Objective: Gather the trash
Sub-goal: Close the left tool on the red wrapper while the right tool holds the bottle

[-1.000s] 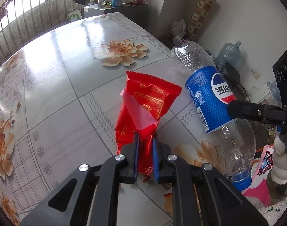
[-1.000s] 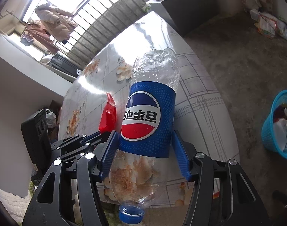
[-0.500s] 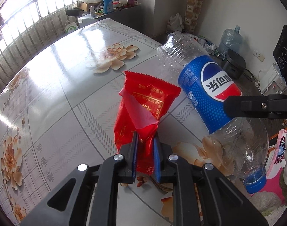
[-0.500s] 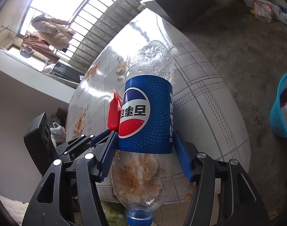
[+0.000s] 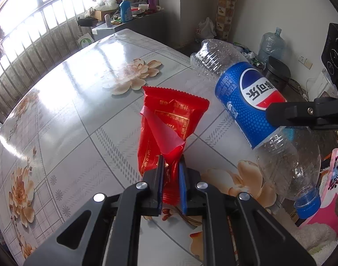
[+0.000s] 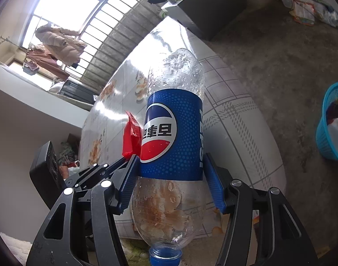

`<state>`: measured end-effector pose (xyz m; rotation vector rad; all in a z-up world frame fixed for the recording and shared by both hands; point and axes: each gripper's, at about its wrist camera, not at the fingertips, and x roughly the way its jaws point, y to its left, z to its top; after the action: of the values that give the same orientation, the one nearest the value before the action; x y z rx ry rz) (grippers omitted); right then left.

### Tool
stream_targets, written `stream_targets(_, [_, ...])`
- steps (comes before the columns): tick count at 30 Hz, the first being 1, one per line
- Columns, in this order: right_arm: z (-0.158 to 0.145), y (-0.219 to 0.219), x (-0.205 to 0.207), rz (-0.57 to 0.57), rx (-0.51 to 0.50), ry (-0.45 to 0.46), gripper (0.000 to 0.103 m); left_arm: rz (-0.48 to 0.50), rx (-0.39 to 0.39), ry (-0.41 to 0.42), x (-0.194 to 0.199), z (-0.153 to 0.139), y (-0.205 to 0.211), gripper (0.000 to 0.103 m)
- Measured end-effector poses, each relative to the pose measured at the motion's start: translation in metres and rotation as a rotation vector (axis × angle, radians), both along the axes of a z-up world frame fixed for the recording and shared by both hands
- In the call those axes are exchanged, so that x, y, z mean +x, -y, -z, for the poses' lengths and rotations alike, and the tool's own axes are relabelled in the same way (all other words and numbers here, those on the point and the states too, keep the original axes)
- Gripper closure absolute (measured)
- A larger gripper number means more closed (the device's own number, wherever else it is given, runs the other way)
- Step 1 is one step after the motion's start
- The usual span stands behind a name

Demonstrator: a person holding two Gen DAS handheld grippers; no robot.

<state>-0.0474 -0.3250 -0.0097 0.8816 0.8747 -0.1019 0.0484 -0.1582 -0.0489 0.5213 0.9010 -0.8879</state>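
A red snack wrapper (image 5: 169, 119) hangs over the floral table (image 5: 64, 102), pinched at its lower end by my left gripper (image 5: 170, 166), which is shut on it. To its right an empty clear Pepsi bottle (image 5: 246, 102) with a blue label and blue cap is held upside down. In the right wrist view the bottle (image 6: 173, 133) fills the middle, and my right gripper (image 6: 170, 166) is shut on it, the blue pads pressing both sides of the label. The wrapper (image 6: 131, 137) shows just left of the bottle.
A blue plastic basket (image 6: 331, 122) with rubbish in it stands on the floor to the right of the table. A dark cabinet (image 5: 133, 26) with bottles and clutter stands beyond the table's far end. A water jug (image 5: 271, 44) and a dark pot (image 5: 277, 71) sit by the wall.
The left wrist view has rolled and shifted, so the wrapper and bottle lean differently. The bottle has tilted more upright in the right wrist view. Both grips hold as before.
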Motion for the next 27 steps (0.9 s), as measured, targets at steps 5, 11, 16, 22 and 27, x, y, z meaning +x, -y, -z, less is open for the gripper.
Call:
stream_targets(5, [0.000,-0.005,0.002,-0.003,-0.019,-0.008,0.048,0.003,-0.001,0.004,-0.004,-0.001,-0.002,0.092])
stream_targets(11, [-0.004,-0.014,0.011,-0.027,-0.093,-0.038,0.047,0.005,0.001,0.003,-0.006,-0.001,-0.002,0.092])
stream_targets(16, [-0.005,-0.015,0.016,-0.043,-0.133,-0.051,0.047,0.009,0.010,0.000,-0.007,0.000,-0.001,0.092])
stream_targets(22, [-0.004,-0.012,0.016,-0.051,-0.149,-0.060,0.046,0.004,0.014,-0.003,-0.005,0.001,0.000,0.091])
stream_targets(27, [-0.005,-0.012,0.016,-0.053,-0.151,-0.061,0.045,-0.007,0.032,-0.020,-0.001,0.004,0.001,0.086])
